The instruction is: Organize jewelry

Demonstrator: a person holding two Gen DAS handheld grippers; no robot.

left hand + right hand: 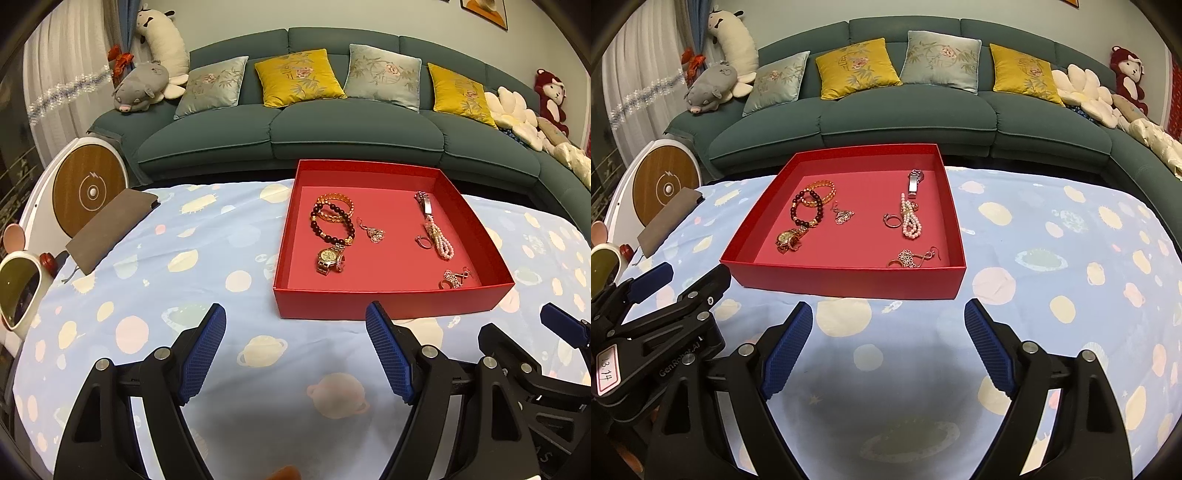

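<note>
While both grippers wait over the near edge of the table, the jewelry lies in the red box (pixel 391 302), which stands on the blue tablecloth (pixel 207 243) toward the far edge, in front of the green sofa (pixel 354 136).

The left gripper (pixel 295 354) has its 2 blue pads spread wide with nothing between them, only cloth below. The right gripper (pixel 888 350) is the same: wide and empty. They stand side by side just in front of the box's near wall and do not touch it. I judge this as a ready position, from which either one can reach in.

Inside the box the pieces form 2 loose groups. Toward the left wall, a dark bead bracelet (pixel 332 225) overlaps an amber bracelet (pixel 338 205), and a gold watch (pixel 328 258) lies nearer the front wall. One earring (pixel 373 232) lies beside them, near the middle. Toward the right wall there are a silver watch (pixel 424 205) at the back, a pearl bracelet (pixel 439 240) with a ring (pixel 424 242) just beside it, and small rose-gold pieces (pixel 455 278) in the near right corner.

Because the bracelets overlap, I think lifting 1 may drag the other. The small ring and earrings probably need a careful pinch against the flat floor of the box.
</note>
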